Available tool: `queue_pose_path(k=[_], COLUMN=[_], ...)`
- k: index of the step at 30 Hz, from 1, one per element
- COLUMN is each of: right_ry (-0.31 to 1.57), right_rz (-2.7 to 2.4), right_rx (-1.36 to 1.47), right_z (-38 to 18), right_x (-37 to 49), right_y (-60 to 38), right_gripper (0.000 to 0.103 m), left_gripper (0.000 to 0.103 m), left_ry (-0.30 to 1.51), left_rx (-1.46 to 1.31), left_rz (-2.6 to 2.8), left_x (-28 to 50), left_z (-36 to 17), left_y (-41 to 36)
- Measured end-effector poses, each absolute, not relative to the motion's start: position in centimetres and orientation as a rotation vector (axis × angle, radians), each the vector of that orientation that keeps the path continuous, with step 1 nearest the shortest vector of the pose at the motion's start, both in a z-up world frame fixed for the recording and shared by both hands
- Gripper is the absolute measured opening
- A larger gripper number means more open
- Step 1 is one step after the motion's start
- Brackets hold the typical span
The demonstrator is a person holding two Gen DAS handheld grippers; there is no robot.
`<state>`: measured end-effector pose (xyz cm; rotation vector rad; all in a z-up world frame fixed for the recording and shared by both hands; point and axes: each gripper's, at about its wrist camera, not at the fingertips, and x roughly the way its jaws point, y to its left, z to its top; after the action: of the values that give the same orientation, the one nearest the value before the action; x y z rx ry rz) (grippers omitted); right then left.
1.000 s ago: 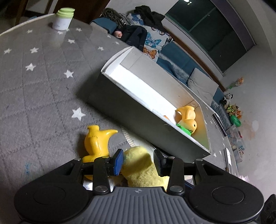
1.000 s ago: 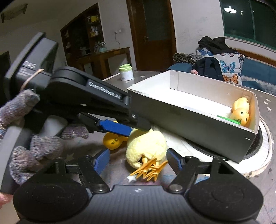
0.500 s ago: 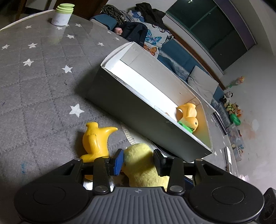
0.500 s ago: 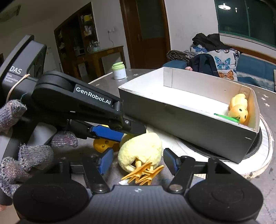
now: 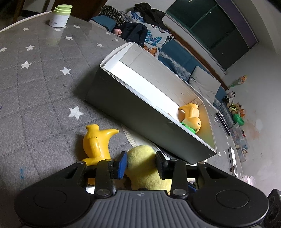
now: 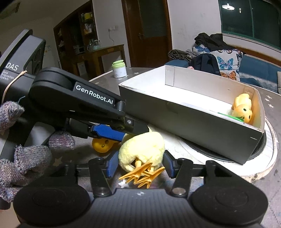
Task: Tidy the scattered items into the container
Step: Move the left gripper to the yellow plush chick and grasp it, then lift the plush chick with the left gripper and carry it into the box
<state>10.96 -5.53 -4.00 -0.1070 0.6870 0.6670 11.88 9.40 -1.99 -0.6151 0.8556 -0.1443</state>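
Note:
A yellow plush chick (image 5: 140,154) (image 6: 142,145) with orange feet lies on the starred grey tablecloth in front of the open box (image 5: 137,112) (image 6: 184,117). My left gripper (image 5: 140,164) (image 6: 133,132) straddles its head end. Its jaws are closing and both pads touch the plush. My right gripper (image 6: 140,164) takes the body from the other side. Its jaws are closing too, with the pads against the fluff. A yellow plastic duck (image 5: 96,142) (image 6: 102,145) lies on the cloth just left of the chick. Another yellow duck (image 5: 190,115) (image 6: 243,108) sits in the box's far right corner.
A gloved hand (image 6: 26,157) holds the left gripper's body at the left. A green-lidded white jar (image 5: 59,14) (image 6: 119,69) stands at the table's far edge. The box rests on a round white mat (image 6: 268,145). A sofa with cushions and clothes lies beyond the table.
My right gripper's jaws have narrowed from wide apart to touching the plush chick's sides. The left jaws have drawn in slightly. Neither duck nor the box has moved.

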Motion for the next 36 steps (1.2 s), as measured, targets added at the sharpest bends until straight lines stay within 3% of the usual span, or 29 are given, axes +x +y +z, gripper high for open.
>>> queue_pose_path(k=[36], right_ry=[0.546], right_rz=[0.643], right_rx=[-0.066], right_z=[0.4], right_x=[10.1], right_y=[-6.8], right_gripper=[0.052], left_gripper=[0.036], left_ry=[0.726], left_rx=[-0.524], left_rz=[-0.187], left_x=[12.4], left_z=[3.9], left_y=[8.2])
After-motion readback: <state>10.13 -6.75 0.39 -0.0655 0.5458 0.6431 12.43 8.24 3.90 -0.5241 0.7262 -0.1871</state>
